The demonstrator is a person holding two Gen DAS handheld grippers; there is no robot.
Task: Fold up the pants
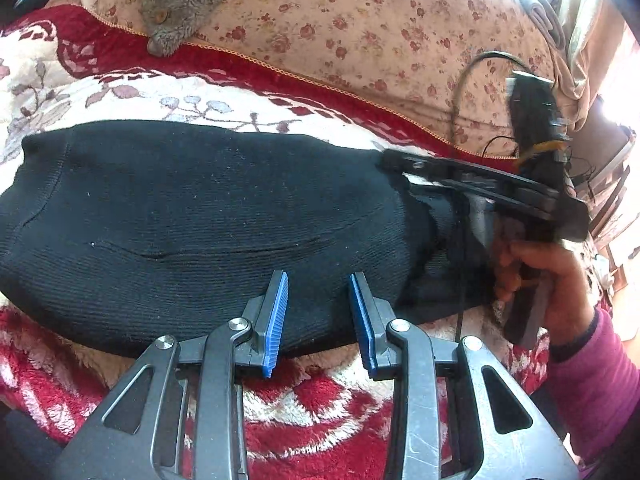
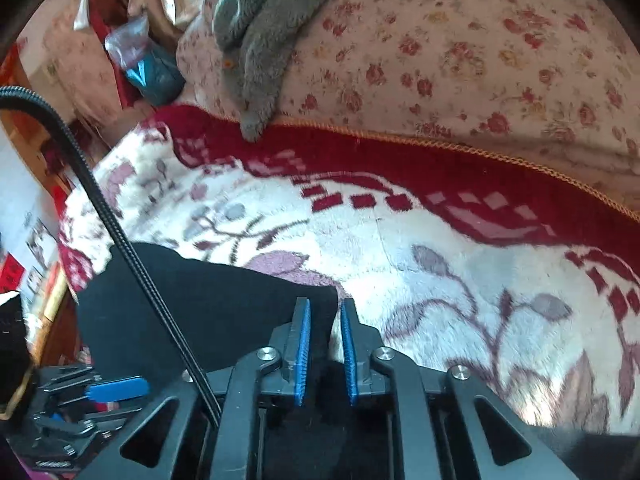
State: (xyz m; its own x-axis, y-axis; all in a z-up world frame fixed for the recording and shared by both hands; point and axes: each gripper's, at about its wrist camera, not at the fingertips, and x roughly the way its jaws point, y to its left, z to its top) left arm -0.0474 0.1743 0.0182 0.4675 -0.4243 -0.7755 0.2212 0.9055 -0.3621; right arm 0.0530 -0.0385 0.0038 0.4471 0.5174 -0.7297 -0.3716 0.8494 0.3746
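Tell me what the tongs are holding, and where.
Right tongs pinch the black knit pants at an end corner; left tongs stand open, holding nothing.

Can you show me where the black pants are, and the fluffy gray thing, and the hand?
pants (image 1: 180, 216), left wrist view, middle of the fabric
gray thing (image 2: 256, 32), right wrist view, its fuzzy middle
hand (image 1: 560, 280), left wrist view, its back

Likely a home bedroom: plush red-and-cream blanket (image 2: 360, 240), floral quilt (image 2: 480, 60), grey fleece garment (image 1: 180, 0)
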